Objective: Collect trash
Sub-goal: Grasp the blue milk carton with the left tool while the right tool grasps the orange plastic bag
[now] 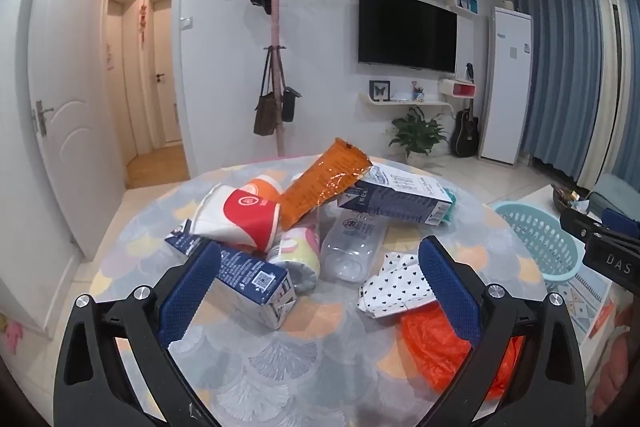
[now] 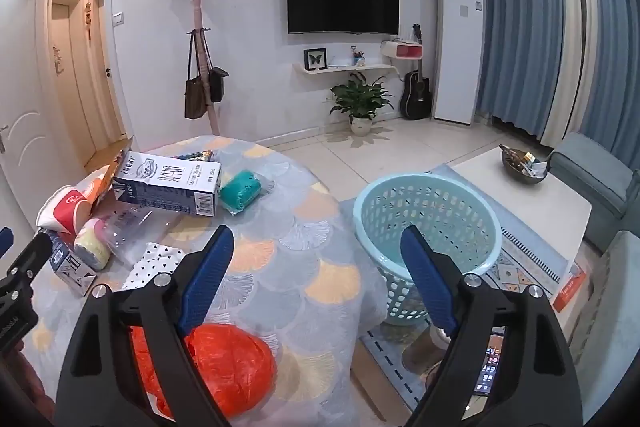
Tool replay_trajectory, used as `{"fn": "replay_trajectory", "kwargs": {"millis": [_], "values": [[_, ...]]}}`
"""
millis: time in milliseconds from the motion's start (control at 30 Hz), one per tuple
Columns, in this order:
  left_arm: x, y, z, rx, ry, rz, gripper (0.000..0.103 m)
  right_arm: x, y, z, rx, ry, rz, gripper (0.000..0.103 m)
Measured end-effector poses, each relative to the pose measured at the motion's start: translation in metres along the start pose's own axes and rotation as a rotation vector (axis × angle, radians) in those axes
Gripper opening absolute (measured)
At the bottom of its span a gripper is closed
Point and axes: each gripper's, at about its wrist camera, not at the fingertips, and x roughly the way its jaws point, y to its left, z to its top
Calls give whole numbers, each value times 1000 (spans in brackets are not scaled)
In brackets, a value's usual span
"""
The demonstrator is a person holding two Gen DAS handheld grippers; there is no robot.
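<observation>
Trash lies piled on a round table [image 1: 320, 359]: a red-and-white paper cup [image 1: 240, 219], an orange snack wrapper [image 1: 324, 183], two milk cartons [image 1: 396, 199] [image 1: 252, 279], a clear plastic bottle [image 1: 352, 247], a dotted paper [image 1: 396, 283] and an orange plastic bag [image 1: 436, 347]. My left gripper [image 1: 320, 259] is open above the table, just short of the pile. My right gripper [image 2: 318, 247] is open and empty over the table's right edge. A light blue basket [image 2: 428, 227] stands on the floor beside the table. The orange bag [image 2: 228, 363] lies under the right gripper's left finger.
A teal roll [image 2: 240, 193] lies by the far carton [image 2: 168, 187]. A white coffee table [image 2: 532, 203] with a bowl stands behind the basket. A phone [image 2: 490, 367] lies low at right. A grey sofa [image 2: 596, 179] is at far right.
</observation>
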Motion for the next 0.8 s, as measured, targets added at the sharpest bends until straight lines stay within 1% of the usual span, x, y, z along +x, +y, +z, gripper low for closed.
{"fn": "replay_trajectory", "kwargs": {"millis": [67,333,367,433,467,500,600,667,700,733,800], "values": [[-2,4,1,-8,-1,2,96,-1,2,0,-10,-8,-29,81],[-4,29,3,-81,30,16,96,-5,9,0,-36,-22,-30,81],[-11,41,3,-91,37,23,96,-6,10,0,-41,-26,-26,81],[-26,67,3,-109,46,41,96,-8,13,1,-54,-31,-12,73],[-17,74,-2,-116,50,46,96,-9,14,1,-62,-29,-1,66],[-15,76,-6,-113,74,52,96,-10,16,0,-68,-27,7,61],[-7,96,-8,-171,127,53,96,-12,22,-5,-89,-13,46,52],[2,105,-9,-206,182,61,96,-13,27,-10,-105,0,72,51],[6,106,-9,-203,202,67,96,-13,30,-13,-110,7,85,51],[11,107,-9,-208,201,61,96,-13,33,-17,-119,20,105,51],[24,106,-7,-207,258,70,96,-11,37,-23,-135,50,135,51]]}}
